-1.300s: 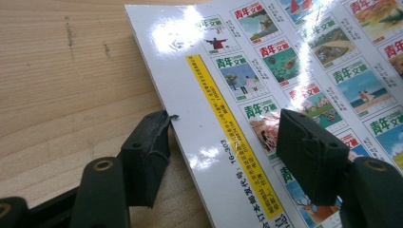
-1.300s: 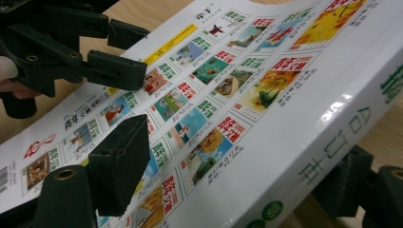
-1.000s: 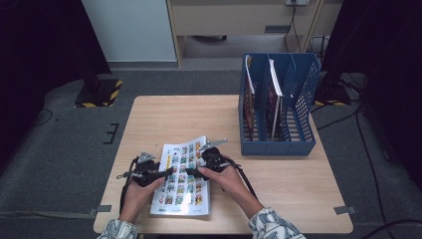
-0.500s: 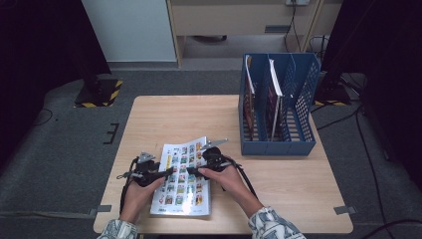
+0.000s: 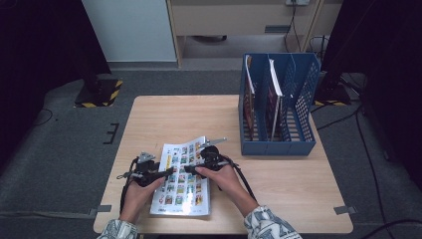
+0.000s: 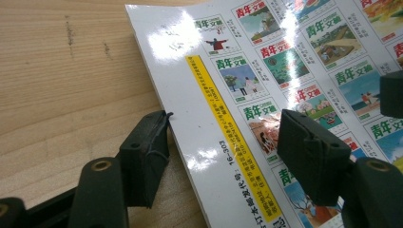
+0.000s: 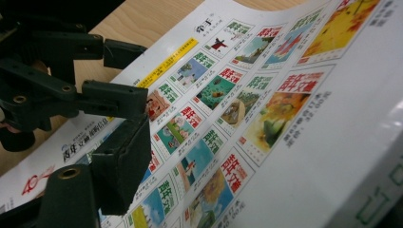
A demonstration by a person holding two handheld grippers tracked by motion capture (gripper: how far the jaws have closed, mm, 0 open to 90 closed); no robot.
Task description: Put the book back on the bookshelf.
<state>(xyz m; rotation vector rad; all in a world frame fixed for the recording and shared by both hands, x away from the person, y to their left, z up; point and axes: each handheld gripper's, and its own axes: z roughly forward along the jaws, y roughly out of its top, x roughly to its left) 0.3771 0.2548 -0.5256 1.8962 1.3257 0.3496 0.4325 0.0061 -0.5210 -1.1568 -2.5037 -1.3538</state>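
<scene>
Nothing shifted since before: magazine [image 5: 182, 181] flat between left gripper [image 6: 223, 156] and right gripper [image 5: 190, 170], both agape.

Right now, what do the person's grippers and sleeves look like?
Both tools are black, each with two blocky, squared jaw pads on pinned links with brass-coloured rivets. The left gripper and the right gripper each carry a grey three-cornered plate on top and trail a black cable. The sleeves are pale with a dark leaf-like pattern.
</scene>
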